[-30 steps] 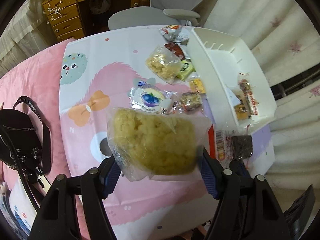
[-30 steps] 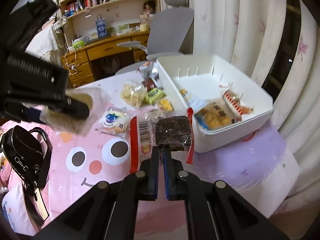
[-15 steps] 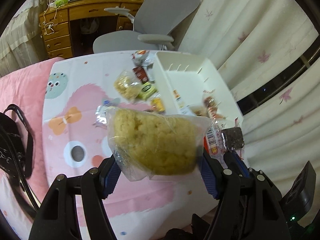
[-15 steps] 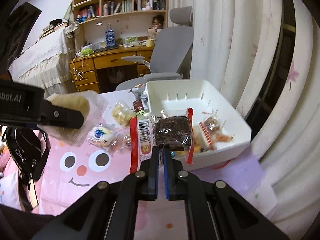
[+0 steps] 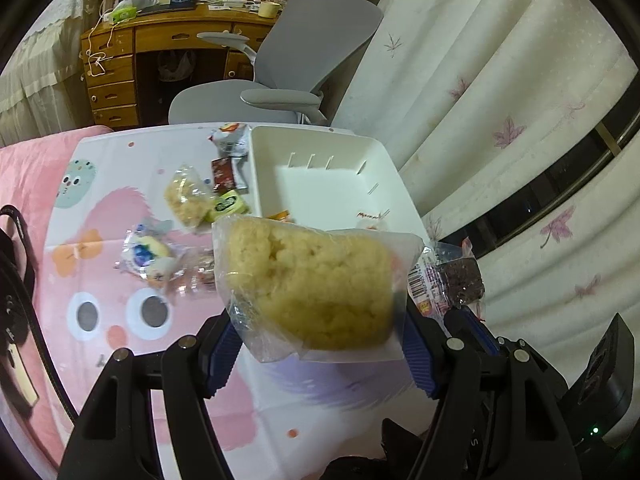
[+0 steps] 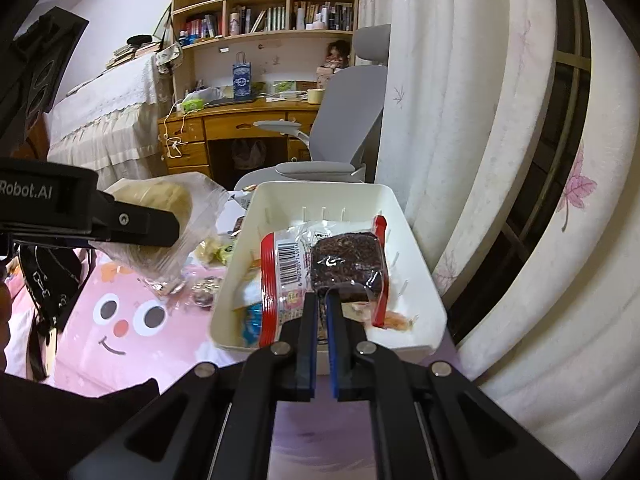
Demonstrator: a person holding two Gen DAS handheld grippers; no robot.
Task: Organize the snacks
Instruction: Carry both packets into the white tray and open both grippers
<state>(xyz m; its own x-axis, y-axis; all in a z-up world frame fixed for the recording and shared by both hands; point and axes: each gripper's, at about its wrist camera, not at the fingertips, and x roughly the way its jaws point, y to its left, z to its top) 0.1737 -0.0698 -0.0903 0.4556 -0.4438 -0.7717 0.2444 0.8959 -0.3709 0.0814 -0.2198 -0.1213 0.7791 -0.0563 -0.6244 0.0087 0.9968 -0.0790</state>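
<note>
Pink bedspread point(image 5: 100, 280); white bin point(image 5: 320, 172) holds few snack packets point(image 6: 252, 312).

A grey office chair point(image 5: 296, 64) stands beyond the far edge of the bench, its armrest near that edge. Behind it is a wooden desk point(image 5: 120, 72) with drawers, a blue paper bag point(image 6: 241, 80) and a yellow mug point(image 5: 267, 9) on its top. Above the desk rises a bookshelf point(image 6: 280, 4) full of books. White curtains point(image 6: 460, 128) printed with pink leaves hang along the right. A black strapped bag point(image 5: 12, 280) lies on the pink bedding at the left.
</note>
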